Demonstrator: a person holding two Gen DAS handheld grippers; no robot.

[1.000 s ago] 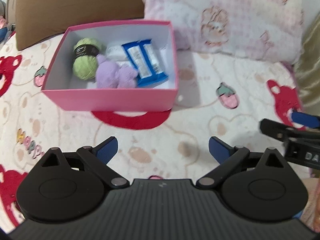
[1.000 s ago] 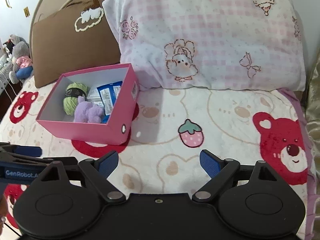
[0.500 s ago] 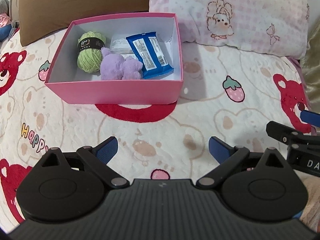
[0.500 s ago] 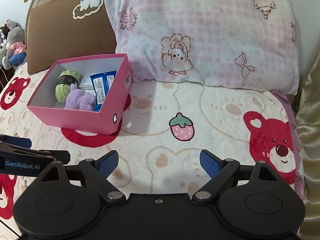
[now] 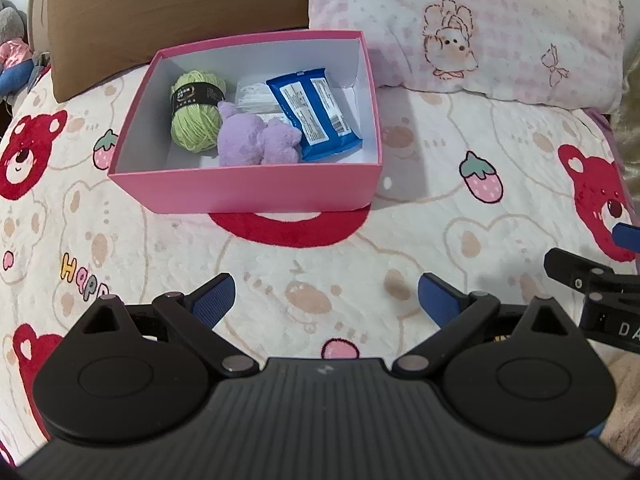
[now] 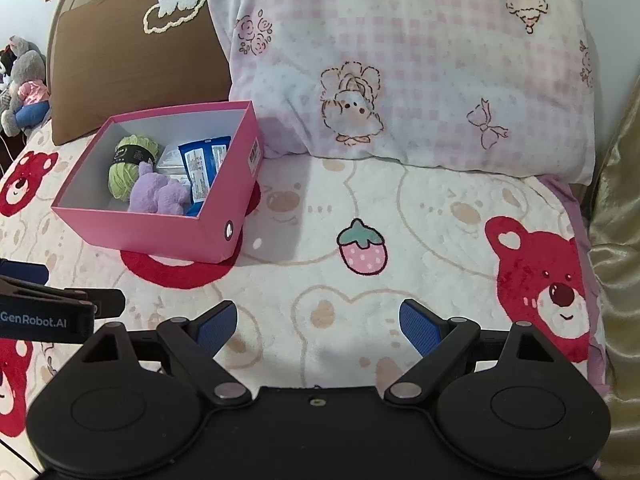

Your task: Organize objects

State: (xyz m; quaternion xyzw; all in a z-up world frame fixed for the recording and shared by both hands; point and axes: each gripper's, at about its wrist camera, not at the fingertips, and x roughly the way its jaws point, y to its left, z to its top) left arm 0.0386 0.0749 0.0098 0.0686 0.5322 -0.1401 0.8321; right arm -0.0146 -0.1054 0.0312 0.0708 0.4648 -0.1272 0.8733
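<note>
Box: pink box (image 5: 256,190) sits on the bear-print blanket (image 5: 320,272) before the pillows, open top up, long axis running left to right in the left wrist view.
Contents: green yarn ball (image 5: 196,114) at left, purple plush (image 5: 256,140) in the middle, blue packet (image 5: 314,114) at right with its long axis front to back; clear packet (image 5: 252,94) behind.
Left gripper (image 5: 326,300): jaws wide apart, holding nothing, above the blanket short of the box.
Right gripper (image 6: 318,322): jaws wide apart, holding nothing.
Right wrist view only: box's side label (image 6: 254,156), white cloud (image 6: 172,10) on the brown cushion (image 6: 136,64), plush toys (image 6: 24,84) at far left.
Writing: "GenRobot.AI" on the left gripper's side; "Happ" on the blanket; packet print too small to read.
</note>
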